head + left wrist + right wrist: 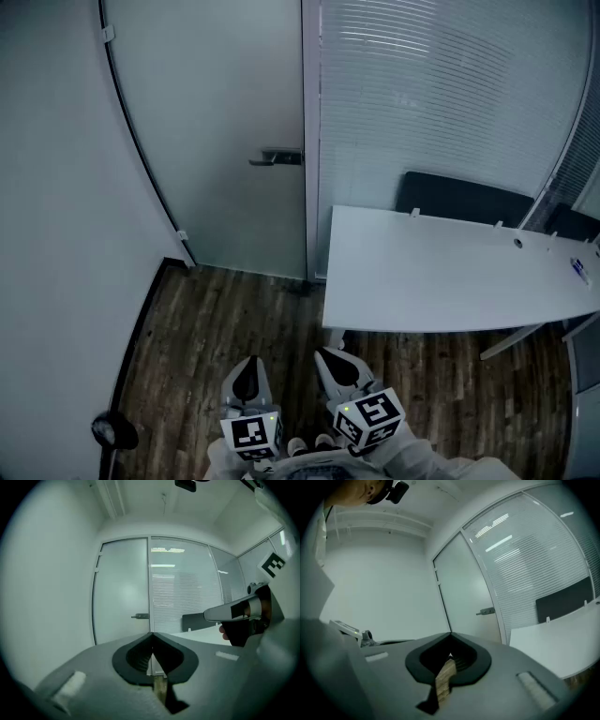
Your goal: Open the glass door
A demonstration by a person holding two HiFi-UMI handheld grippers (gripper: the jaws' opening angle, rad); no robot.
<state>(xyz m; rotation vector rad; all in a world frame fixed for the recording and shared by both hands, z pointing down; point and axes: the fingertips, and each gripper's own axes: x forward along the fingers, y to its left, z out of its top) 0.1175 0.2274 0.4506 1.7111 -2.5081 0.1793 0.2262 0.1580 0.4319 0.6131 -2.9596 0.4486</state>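
This is an office: a frosted glass door (225,122) with a lever handle (277,157) sits beside a glazed partition (441,94) lined with horizontal blinds. Next to it stands a long white surface (441,272) with dark upright panels (459,199) at its far edge, on a wood-plank floor (234,319) beside a plain white wall (56,187).

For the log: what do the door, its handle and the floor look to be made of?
Door: apparently frosted glass, a pale, matte, milky pane with nothing visible through it. Handle: probably metal, a slim dark-grey lever with a dull sheen. Floor: wood or wood-look laminate, in brown planks with streaky grain and a slight gloss.
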